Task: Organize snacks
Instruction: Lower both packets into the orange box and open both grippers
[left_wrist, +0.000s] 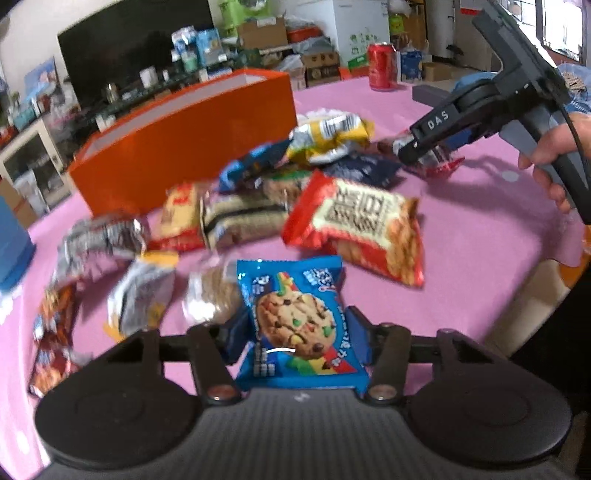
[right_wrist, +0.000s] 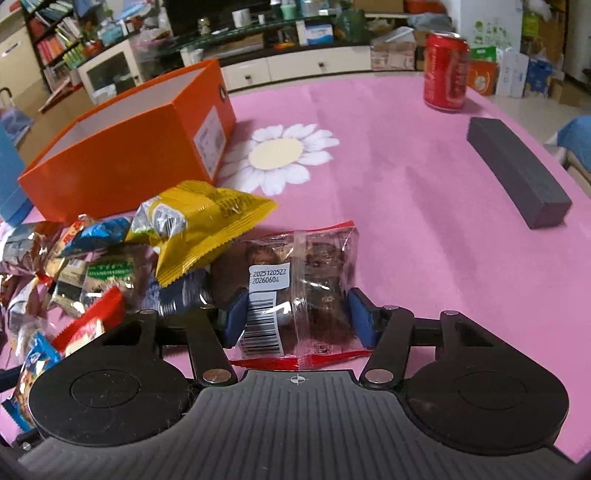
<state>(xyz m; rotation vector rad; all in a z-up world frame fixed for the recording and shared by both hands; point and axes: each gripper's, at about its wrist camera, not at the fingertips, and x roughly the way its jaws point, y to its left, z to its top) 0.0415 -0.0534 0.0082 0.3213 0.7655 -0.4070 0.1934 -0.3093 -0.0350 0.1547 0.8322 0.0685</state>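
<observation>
Left wrist view: the left claw (left_wrist: 297, 334) pinches the blue crinkly cookie packet (left_wrist: 295, 325) on the pink table (left_wrist: 461, 229). The right claw (right_wrist: 295, 314) squeezes a clear, red-edged wrapped cake (right_wrist: 295, 291) beside the pile. Both look light, slippery and crushable; mid-body grips suit them.

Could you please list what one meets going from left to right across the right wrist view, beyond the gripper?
Open orange cardboard box → yellow crinkled snack packet → clear red-edged packet of brown cake → red drink can → dark grey rectangular block.
</observation>
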